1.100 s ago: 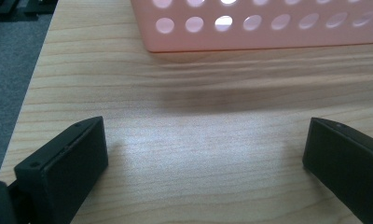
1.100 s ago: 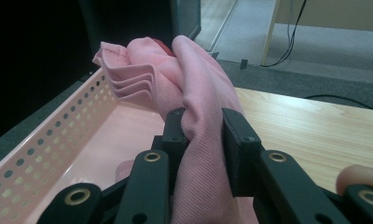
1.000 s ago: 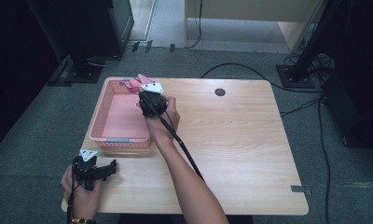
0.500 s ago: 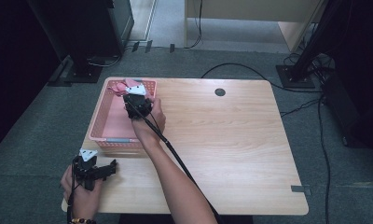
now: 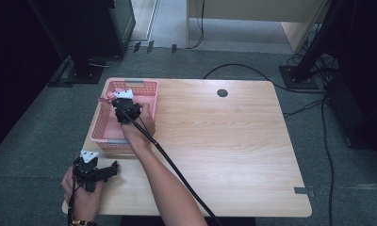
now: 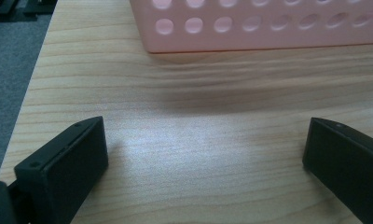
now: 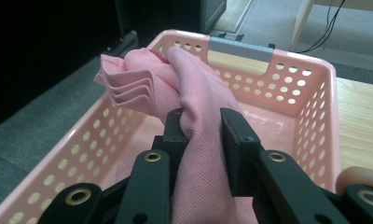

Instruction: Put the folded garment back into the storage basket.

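A folded pink cloth (image 7: 189, 98) is pinched between the jaws of my right gripper (image 7: 201, 126), which hangs over the inside of a pink perforated basket (image 7: 287, 88). From above, the right gripper (image 5: 125, 109) sits over the basket (image 5: 106, 127) at the table's left, with a bit of the cloth (image 5: 105, 98) sticking out past it. My left gripper (image 5: 98, 173) rests low near the table's front left corner, jaws wide apart over bare wood (image 6: 203, 140), with nothing between them. The basket's side wall (image 6: 250, 23) stands just ahead of it.
The wooden table (image 5: 233, 141) has a round cable hole (image 5: 222, 92) at the back. The right gripper's cable (image 5: 177, 174) trails along the forearm. Black stands and cables lie on the grey floor around the table, and the table's left edge (image 6: 31, 93) is close to the left gripper.
My right gripper has moved left and down with the pink cloth, from the basket's right rim to over its inside. The left gripper has stayed where it was.
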Demonstrator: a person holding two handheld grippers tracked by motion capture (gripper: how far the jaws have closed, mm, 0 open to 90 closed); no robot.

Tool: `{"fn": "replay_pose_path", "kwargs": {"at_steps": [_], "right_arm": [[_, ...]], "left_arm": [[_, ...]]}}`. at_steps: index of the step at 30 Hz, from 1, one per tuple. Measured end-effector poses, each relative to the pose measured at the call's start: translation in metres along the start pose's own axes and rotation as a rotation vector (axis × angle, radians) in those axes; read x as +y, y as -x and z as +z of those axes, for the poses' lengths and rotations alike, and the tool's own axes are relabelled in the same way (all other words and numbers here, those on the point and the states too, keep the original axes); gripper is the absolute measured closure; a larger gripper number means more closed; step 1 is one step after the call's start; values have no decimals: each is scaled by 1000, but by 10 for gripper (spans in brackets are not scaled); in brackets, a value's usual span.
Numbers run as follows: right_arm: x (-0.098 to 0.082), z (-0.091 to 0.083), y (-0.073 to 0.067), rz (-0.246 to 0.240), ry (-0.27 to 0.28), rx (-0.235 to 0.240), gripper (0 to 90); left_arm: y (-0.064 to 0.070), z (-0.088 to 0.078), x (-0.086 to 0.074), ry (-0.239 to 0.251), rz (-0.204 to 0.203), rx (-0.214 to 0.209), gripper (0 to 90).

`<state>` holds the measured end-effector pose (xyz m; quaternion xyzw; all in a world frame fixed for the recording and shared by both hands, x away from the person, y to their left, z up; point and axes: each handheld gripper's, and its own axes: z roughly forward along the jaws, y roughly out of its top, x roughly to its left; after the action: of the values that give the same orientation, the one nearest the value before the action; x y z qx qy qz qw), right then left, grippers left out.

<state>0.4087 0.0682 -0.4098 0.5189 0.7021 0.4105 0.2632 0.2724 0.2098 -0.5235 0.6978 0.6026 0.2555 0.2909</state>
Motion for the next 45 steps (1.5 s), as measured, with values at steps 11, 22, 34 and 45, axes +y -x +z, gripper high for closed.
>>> {"fn": "replay_pose_path", "kwargs": {"at_steps": [11,22,34,45], "right_arm": [[-2,12,0,99,-25,20,749],[-13,26,-2,64,-117,127,689],[-14,16,11,74,-38,340,247],[-18,-2,35,45,31,332,0]], "left_arm": [[0,0,0,2,0,-1,0],[0,0,0,2,-1,-1,0],[0,1,0,5,-1,-1,0],[0,1,0,3,-2,-2,0]]}}
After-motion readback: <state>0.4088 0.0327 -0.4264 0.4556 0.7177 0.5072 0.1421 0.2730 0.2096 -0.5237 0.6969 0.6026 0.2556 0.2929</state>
